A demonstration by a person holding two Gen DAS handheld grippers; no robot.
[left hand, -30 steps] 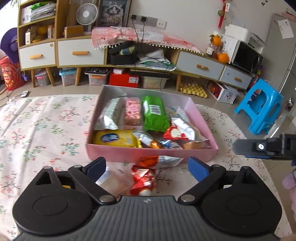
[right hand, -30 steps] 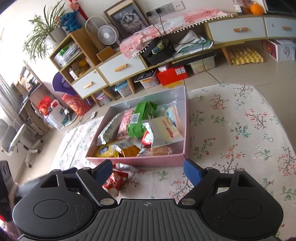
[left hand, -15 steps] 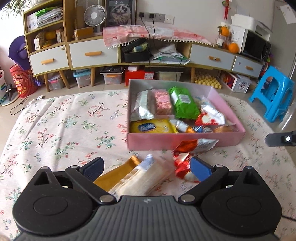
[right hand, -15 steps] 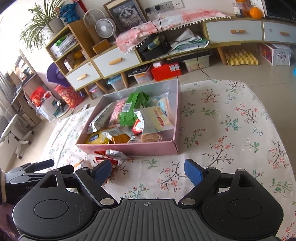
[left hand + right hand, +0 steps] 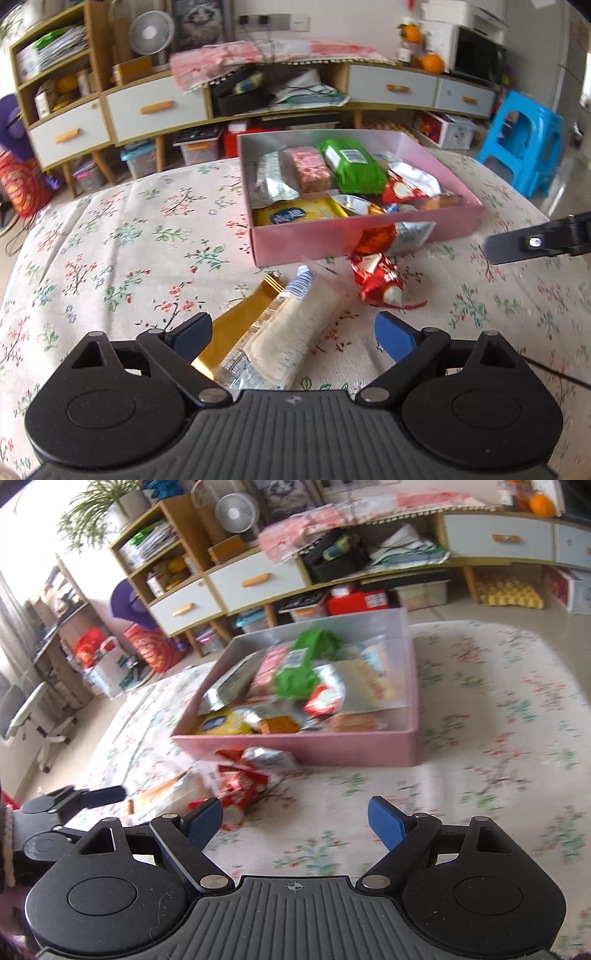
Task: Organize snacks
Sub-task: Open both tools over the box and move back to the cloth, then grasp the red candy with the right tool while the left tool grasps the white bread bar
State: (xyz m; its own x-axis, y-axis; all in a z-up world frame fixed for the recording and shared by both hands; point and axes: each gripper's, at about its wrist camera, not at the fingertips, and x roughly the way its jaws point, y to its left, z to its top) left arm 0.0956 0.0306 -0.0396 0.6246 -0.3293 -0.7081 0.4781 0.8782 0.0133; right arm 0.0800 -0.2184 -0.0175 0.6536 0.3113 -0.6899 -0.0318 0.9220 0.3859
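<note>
While our open left claw (image 5: 293, 332) straddles the clear-wrapped pale cracker pack (image 5: 291, 336), its near end and the flat gold packet (image 5: 236, 325) beside it are hidden by our fingers. Both lie near the pink cardboard box (image 5: 369, 236) on the floral-clothed worktop (image 5: 110, 251). Our right claw (image 5: 295, 823) gapes empty, its view blurred.
</note>
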